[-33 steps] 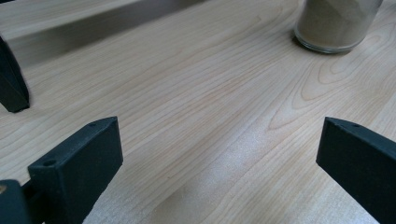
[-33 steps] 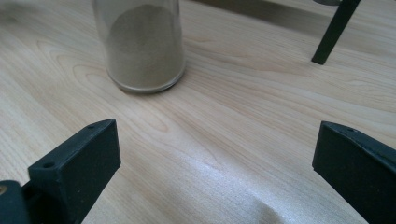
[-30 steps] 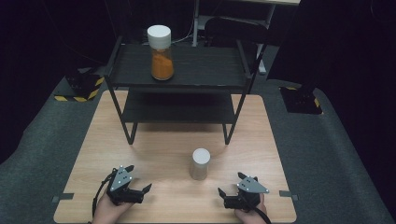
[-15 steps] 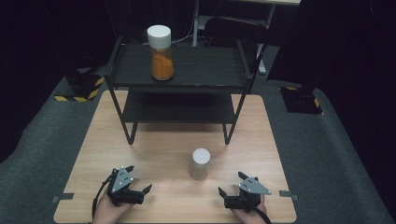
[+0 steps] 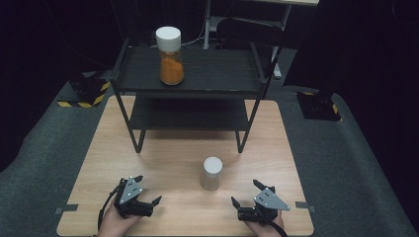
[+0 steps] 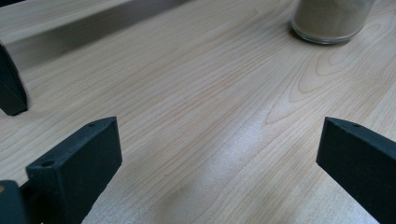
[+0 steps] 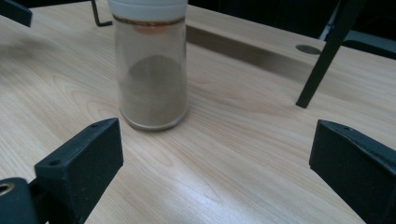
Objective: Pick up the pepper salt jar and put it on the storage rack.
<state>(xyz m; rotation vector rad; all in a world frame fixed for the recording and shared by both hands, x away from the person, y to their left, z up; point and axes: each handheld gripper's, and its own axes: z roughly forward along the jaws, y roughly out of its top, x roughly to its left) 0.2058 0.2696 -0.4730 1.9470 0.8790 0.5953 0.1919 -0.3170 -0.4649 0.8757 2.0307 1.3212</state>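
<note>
- Dark floor surrounds a pale wooden table (image 5: pixel 163 148) carrying a black two-tier shelf (image 5: pixel 207 74).
- On the top tier stands a white-lidded jar of orange powder (image 5: pixel 170 54).
- Nearer the person, a grey-brown powder jar (image 5: pixel 212 174) stands upright on the table.
- Left gripper (image 5: pixel 141 197) rests at the near edge, jaws wide apart, holding nothing.
- Right gripper (image 5: pixel 247 200) rests likewise, jaws wide and empty, and appears the nearer one: the jar sits ahead and to its left.
</note>
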